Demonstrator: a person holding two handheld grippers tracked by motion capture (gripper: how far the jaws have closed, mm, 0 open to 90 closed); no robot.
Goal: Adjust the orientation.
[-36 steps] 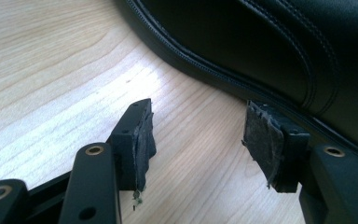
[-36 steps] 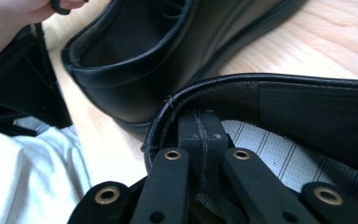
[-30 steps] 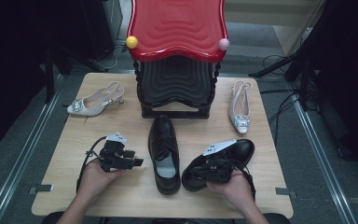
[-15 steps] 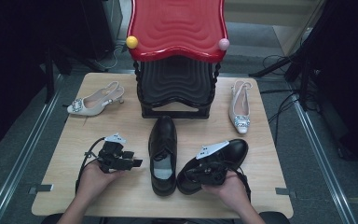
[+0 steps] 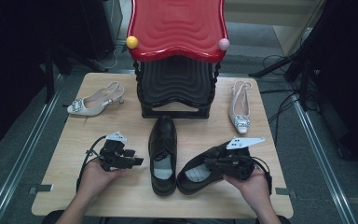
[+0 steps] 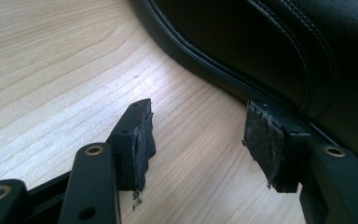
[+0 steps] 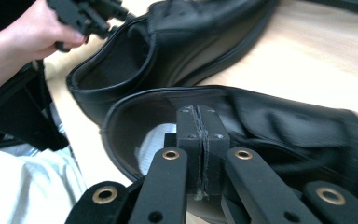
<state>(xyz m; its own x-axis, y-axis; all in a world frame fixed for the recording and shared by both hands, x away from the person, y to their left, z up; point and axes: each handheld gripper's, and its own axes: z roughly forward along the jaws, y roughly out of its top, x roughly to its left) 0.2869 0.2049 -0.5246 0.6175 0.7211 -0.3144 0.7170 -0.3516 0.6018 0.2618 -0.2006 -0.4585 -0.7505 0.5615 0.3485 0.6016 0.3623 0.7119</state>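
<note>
Overhead, the high view logs a red-topped black rack (image 5: 176, 70) at the table's (image 5: 121, 191) far edge, beige heels (image 5: 94, 101) and (image 5: 240, 106) on either side of it, w/ two black shoes up front: one (image 5: 163, 156) centred, the other (image 5: 205, 169) angled beside it. Left gripper (image 5: 129, 156) sits just left of the centre shoe; left gripper view shows jaws spread, nothing betw. pads (image 6: 142, 140), shoe's welt (image 6: 242, 56) just beyond. Right gripper (image 7: 198, 140): jaws pressed together over the angled shoe's opening (image 7: 135, 135), white insole (image 7: 156, 140) inside; grip on the rim can't be confirmed.
</note>
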